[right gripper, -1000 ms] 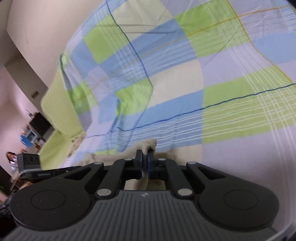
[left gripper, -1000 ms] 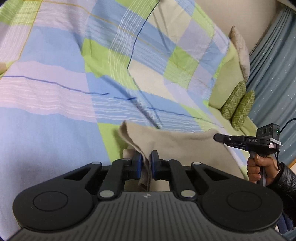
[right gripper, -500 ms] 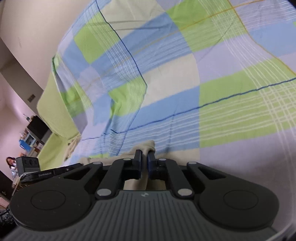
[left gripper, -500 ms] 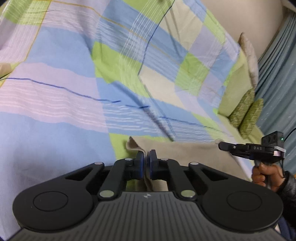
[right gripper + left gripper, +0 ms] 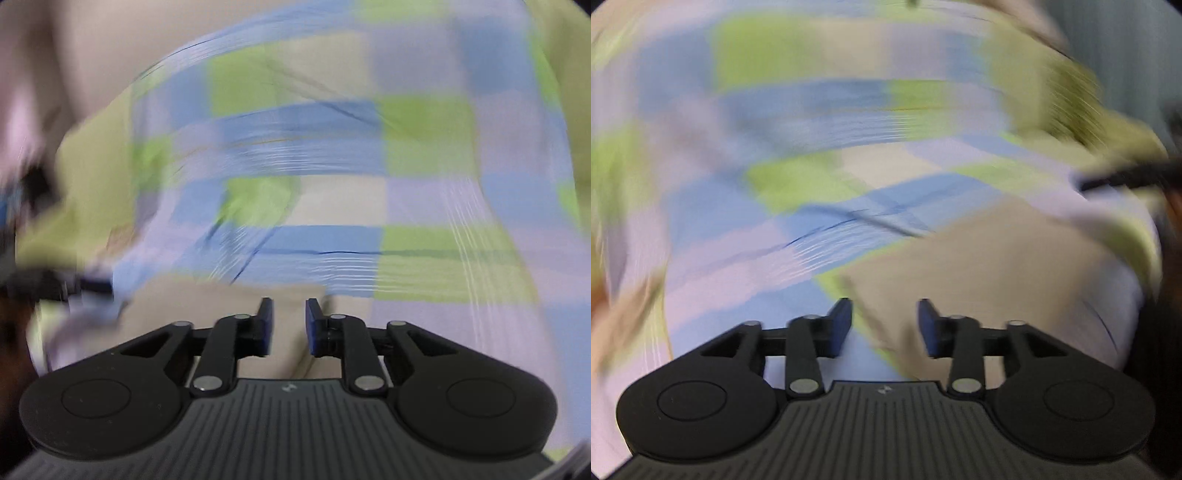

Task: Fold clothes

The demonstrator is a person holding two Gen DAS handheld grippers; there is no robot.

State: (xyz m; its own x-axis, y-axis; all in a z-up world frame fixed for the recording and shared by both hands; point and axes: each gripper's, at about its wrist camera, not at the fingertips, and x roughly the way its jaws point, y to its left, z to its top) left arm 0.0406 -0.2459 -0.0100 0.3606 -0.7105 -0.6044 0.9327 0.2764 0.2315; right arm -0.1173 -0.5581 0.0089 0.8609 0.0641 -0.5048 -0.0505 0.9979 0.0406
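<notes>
Now both views badly smeared, so edges and creases hard to read. Left gripper (image 5: 884,325) spread wide, blue pads (image 5: 840,325) well apart, nothing pinched between them. Right gripper (image 5: 289,326) parted to a narrower gap, also holding nothing. Beige garment (image 5: 979,266) lying flat on the checked bedspread (image 5: 812,147), directly under and just ahead of both grippers; in the right view the same cloth (image 5: 207,302) filling the space below the pads. Other gripper showing as a dark streak at the right edge of the left view (image 5: 1126,179), near the far side of the garment. Green pillows (image 5: 1067,107) further back, only a blur.

Likely stage: a fold just laid down and let go, more folds probably left, though hard to tell how many layers already stacked.

Risks from here, as a guess:
- loose top layer sliding or springing open, since nothing pins it and thin cloth keeps little shape
- a pad catching the garment's near edge on the way out and dragging it askew, given how close the edge sits to the left pads
- regrasping blind in this blur and pinching the bedspread along with the garment, both being soft and touching
- grabbing one layer only, leaving the fold uneven
</notes>
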